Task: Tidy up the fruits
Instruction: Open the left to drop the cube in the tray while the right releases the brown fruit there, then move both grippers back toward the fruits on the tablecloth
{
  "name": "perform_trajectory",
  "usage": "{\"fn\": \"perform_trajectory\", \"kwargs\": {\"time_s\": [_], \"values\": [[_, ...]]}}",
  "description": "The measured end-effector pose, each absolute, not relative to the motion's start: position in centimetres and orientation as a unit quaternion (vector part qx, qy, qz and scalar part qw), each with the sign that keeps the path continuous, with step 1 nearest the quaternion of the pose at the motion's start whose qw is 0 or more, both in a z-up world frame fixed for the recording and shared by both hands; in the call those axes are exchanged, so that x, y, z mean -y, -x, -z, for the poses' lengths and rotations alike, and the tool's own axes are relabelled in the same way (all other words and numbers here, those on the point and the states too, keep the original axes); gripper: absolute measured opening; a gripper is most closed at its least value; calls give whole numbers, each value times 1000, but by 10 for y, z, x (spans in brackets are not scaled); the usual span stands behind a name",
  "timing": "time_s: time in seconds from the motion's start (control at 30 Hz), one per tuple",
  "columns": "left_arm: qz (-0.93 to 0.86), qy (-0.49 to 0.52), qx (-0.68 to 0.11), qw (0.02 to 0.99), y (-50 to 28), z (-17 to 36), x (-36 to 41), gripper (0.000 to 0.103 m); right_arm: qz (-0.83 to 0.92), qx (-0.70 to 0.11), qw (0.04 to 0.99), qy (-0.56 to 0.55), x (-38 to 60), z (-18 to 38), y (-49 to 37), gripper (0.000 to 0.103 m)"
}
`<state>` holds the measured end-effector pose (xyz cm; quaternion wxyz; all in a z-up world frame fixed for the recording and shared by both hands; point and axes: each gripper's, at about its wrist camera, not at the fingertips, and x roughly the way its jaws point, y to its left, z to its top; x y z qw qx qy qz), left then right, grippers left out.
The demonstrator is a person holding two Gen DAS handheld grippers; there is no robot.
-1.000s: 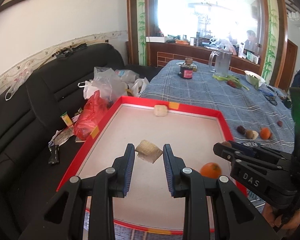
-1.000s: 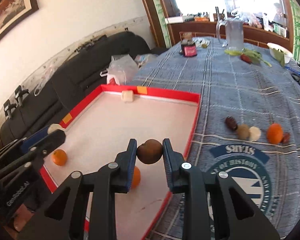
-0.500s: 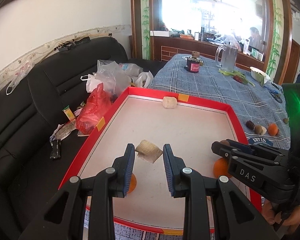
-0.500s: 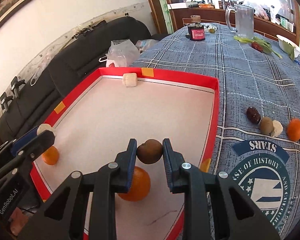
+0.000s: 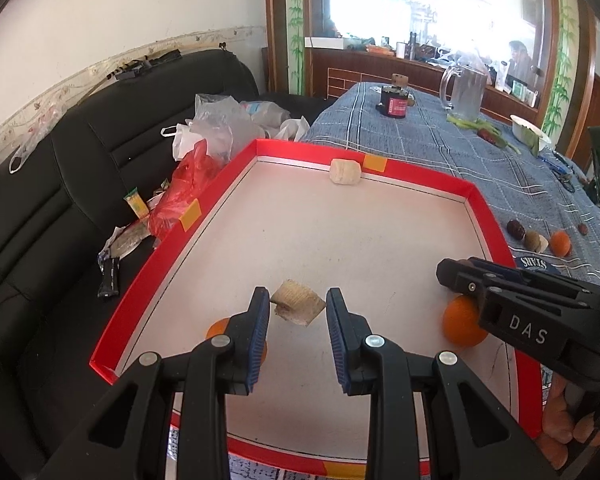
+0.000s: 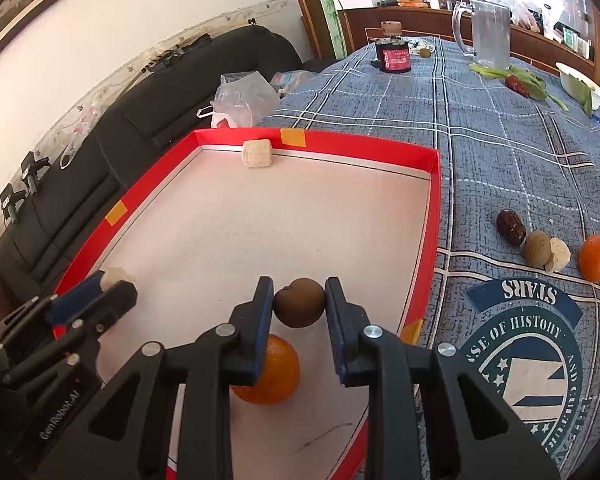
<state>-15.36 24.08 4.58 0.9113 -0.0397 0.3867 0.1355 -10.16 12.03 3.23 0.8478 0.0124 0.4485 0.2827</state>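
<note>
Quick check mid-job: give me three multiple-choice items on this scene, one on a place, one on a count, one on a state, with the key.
1. Where does the pale block lie?
A. tray's far wall
B. on the cloth
C. on the sofa

2. How many oranges lie in the tray?
A. none
B. two
C. four

3. What does the right gripper hold?
A. nothing
B. an orange
C. a brown fruit

Key: 1 A, it touches the red far wall. 2 B, one by the right gripper, one behind the left gripper. 3 C, jaws shut on it.
</note>
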Motion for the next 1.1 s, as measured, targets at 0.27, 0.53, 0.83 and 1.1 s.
{"fn": "perform_trajectory", "kwargs": {"time_s": [0.27, 0.53, 0.83, 1.1], "values": [[-139, 35, -391, 909, 153, -48, -236, 45, -289, -460, 839, -11, -121, -32, 99, 46], [-150, 37, -378, 913, 158, -60, -231, 55, -297, -410, 861, -39, -102, -51, 118, 53], [-141, 12, -372, 917, 162, -71, -199, 68, -264, -379, 881, -99, -44, -66, 114, 58], [-128, -18, -374, 918, 162, -77, -166, 79, -237, -374, 882, -161, 17, -65, 109, 58]]}}
